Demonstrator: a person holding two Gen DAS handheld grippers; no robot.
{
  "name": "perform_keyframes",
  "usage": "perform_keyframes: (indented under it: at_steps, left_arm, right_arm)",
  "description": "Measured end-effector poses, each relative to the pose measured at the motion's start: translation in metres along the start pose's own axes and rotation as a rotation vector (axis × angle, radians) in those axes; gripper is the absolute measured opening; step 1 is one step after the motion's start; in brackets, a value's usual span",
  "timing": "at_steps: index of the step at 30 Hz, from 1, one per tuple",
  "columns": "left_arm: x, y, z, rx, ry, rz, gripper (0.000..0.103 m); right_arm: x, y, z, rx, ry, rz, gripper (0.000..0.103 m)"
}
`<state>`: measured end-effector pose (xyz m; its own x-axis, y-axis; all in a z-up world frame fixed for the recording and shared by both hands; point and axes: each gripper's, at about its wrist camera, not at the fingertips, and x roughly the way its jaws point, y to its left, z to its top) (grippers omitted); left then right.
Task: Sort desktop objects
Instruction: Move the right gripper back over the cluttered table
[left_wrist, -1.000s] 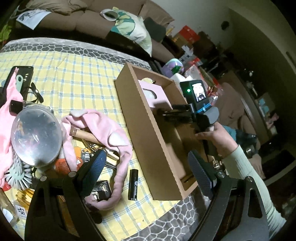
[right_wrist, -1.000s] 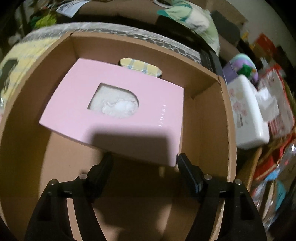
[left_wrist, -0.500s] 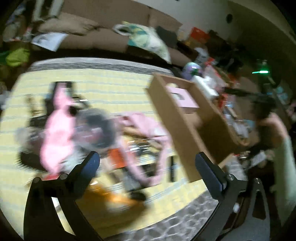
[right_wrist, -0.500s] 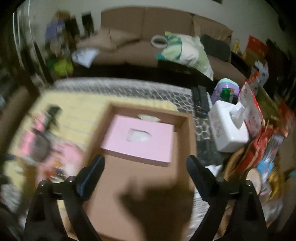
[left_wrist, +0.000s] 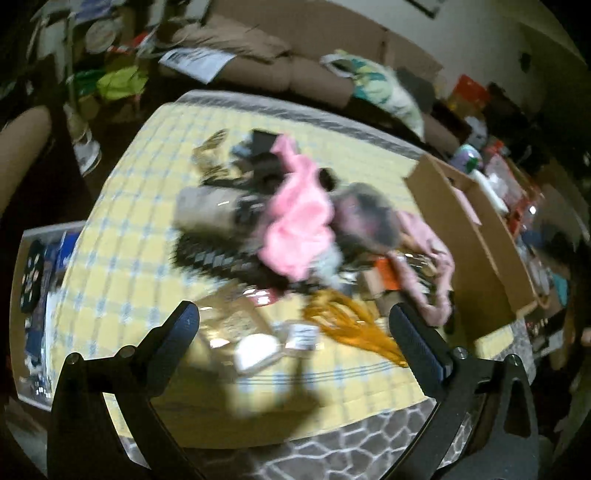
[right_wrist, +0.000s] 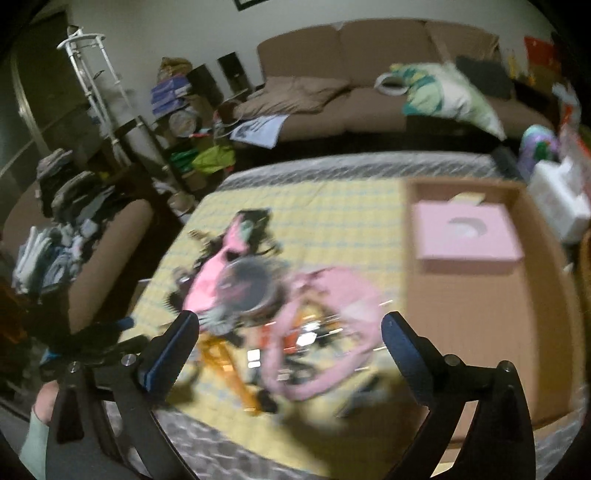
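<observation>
A blurred heap of desktop objects lies mid-table: pink cloth (left_wrist: 295, 225), a round mirror (right_wrist: 245, 284), an orange item (left_wrist: 347, 325), small packets (left_wrist: 258, 347). A cardboard box (right_wrist: 480, 332) at the right holds a pink tissue box (right_wrist: 465, 236); the box also shows in the left wrist view (left_wrist: 476, 243). My left gripper (left_wrist: 293, 332) is open and empty above the table's near edge. My right gripper (right_wrist: 290, 343) is open and empty, raised above the heap, left of the box.
The table has a yellow checked cloth (left_wrist: 140, 236). A brown sofa (right_wrist: 369, 74) with a pillow stands behind. A white tissue container (right_wrist: 557, 199) sits right of the box. Clothes and clutter lie at the left (right_wrist: 62, 229).
Both grippers have pulled back and up. The right gripper has left the box, with the pink tissue box lying inside it. The left view has swung left over the heap.
</observation>
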<state>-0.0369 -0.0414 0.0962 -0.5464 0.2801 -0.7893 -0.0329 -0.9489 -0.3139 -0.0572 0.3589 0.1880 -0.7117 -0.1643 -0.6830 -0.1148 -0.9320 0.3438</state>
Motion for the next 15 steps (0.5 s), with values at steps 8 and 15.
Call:
perform_keyframes:
  at_steps: [8,15]
  left_arm:
    - [-0.012,0.064,0.017,-0.104,-0.087,0.092,0.103]
    - [0.010,0.083,0.024,-0.134,-0.073,0.087,0.103]
  right_arm:
    - [0.079,0.043,-0.029,-0.034,0.094,0.028,0.101]
    - [0.100,0.043,-0.028,-0.019,0.087,0.051,0.098]
